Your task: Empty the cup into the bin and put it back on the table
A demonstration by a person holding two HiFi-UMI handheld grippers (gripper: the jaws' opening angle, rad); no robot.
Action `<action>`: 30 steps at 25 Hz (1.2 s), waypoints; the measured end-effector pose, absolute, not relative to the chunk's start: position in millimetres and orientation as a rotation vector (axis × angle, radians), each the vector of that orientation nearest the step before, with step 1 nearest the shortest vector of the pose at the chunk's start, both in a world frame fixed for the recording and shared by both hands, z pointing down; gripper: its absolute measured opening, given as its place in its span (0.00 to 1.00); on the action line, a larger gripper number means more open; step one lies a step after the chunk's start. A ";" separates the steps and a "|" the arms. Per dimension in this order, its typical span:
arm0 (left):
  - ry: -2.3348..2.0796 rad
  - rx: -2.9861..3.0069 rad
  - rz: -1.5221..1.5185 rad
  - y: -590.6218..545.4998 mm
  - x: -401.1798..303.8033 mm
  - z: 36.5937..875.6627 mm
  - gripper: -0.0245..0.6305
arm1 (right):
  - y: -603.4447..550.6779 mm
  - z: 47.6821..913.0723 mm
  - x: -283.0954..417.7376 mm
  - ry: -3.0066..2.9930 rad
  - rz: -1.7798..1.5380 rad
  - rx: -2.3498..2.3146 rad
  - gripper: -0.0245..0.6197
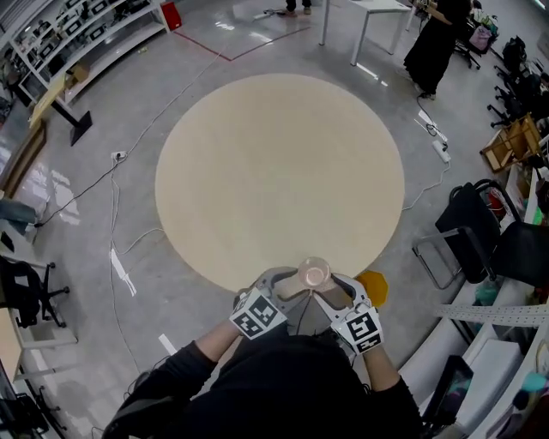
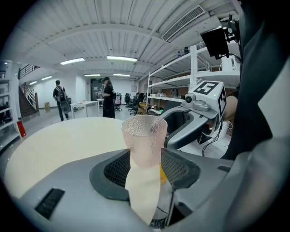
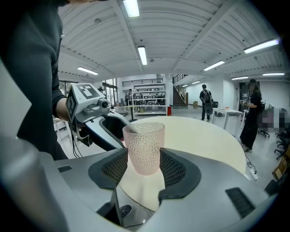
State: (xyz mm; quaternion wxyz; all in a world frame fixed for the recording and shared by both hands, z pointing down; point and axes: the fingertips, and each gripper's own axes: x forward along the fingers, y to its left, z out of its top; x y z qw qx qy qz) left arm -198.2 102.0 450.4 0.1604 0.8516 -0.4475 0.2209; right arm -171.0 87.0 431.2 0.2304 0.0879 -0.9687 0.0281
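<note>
One cup [image 1: 314, 274], clear with a pink tint and a dimpled wall, stands upright at the very near edge of the one round, pale surface [image 1: 274, 171]. Nothing shows inside it. Two grippers meet on it from opposite sides. The left gripper [image 1: 290, 283] reaches in from the near left and the right gripper [image 1: 331, 288] from the near right, each with its marker cube towards the person. In the left gripper view the cup [image 2: 144, 136] sits between the jaws of the left gripper [image 2: 145, 165], and both ribbed pads are clenched against its lower wall. In the right gripper view the jaws of the right gripper [image 3: 144, 167] grasp the cup [image 3: 144, 145] the same way. They meet its sides higher up, and its narrower base shows just above the rim of the surface. All the rest of the surface is bare, so there is wide open room to the left, right and far side of the cup. One yellow bin [image 1: 373, 287] shows in part on the floor just off the near right edge, close beside the right gripper. On the right stand one black chair [image 1: 467, 231] and other clutter, apart from the surface. Cables [image 1: 116, 184] trail over the floor on the left. Two people [image 1: 437, 39] are well off at the far side, near a white table [image 1: 369, 13].
</note>
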 end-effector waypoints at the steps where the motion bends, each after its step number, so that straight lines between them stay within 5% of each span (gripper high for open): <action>1: -1.288 2.431 0.635 103.3 -210.0 451.5 0.38 | 88.2 432.9 -183.1 -2.662 0.076 0.231 0.40; 14: -1.467 2.242 0.711 90.5 -299.1 482.1 0.38 | 70.3 464.3 -276.2 -2.588 0.019 -0.048 0.40; 30: -1.535 2.012 0.794 71.2 -328.4 540.6 0.38 | 46.3 522.2 -309.8 -2.477 0.003 -0.280 0.40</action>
